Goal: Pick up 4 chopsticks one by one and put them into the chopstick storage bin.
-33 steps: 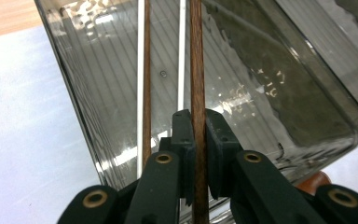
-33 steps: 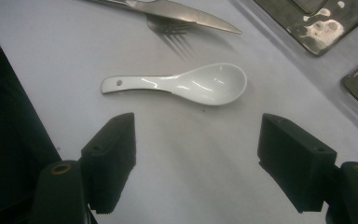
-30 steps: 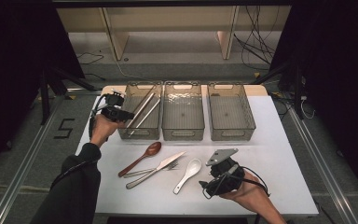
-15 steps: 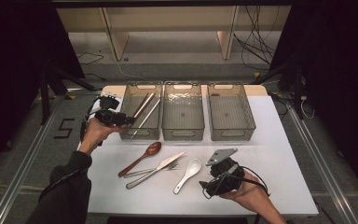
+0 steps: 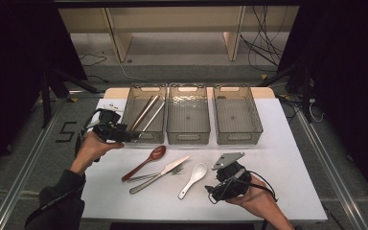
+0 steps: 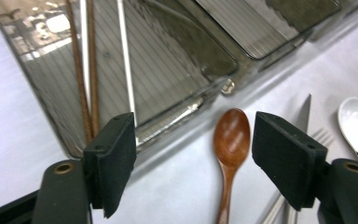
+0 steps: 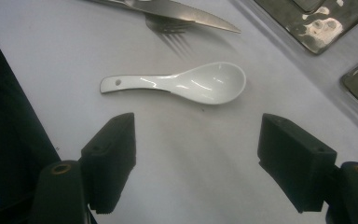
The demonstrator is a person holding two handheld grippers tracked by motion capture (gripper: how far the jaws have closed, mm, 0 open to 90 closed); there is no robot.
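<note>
Jaws open beside wooden spoon (image 6: pixel 231 140).

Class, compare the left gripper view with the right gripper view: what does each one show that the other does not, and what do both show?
Left gripper view: a wooden spoon on the table between its open jaws, and brown and white chopsticks lying in the nearest grey bin.

Right gripper view: the whole white spoon, handle included, lying ahead of its open jaws, and the knife's pointed blade lying across the fork.

Both: the white table, the white spoon's bowl, the knife, the fork's prongs, parts of grey bins, and a pair of black jaws standing open with nothing gripped.
</note>
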